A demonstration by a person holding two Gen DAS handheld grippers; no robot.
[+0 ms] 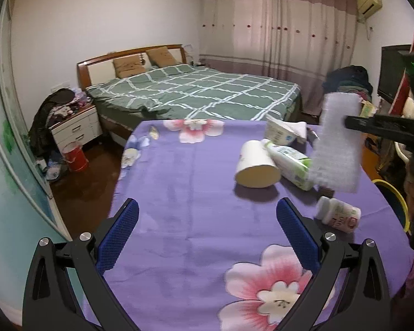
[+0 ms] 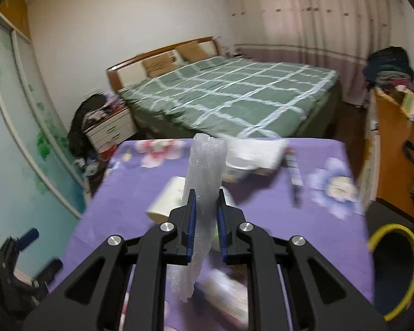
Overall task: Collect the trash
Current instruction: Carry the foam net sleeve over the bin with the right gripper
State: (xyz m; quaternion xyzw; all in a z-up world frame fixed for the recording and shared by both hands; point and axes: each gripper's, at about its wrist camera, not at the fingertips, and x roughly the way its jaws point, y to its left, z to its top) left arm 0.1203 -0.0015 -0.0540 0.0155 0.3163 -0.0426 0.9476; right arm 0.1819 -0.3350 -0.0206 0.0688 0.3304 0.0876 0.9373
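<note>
My right gripper [image 2: 206,193] is shut on a sheet of white bubble wrap [image 2: 204,176] and holds it above the purple flowered table [image 2: 331,234]. In the left wrist view the bubble wrap [image 1: 336,143] hangs from the right gripper [image 1: 347,122] at the right. My left gripper [image 1: 207,209] is open and empty, low over the table [image 1: 179,182]. On the table lie a tipped paper cup [image 1: 258,167], a green-white pouch [image 1: 289,162], a small white bottle [image 1: 338,213] and a crumpled carton [image 1: 283,131].
A bin with a yellow rim [image 2: 394,270] stands by the table's right edge. A tube [image 2: 294,173] lies on the table's far right. A green bed [image 1: 193,91], a nightstand [image 1: 77,127] and a red bucket [image 1: 76,155] are beyond.
</note>
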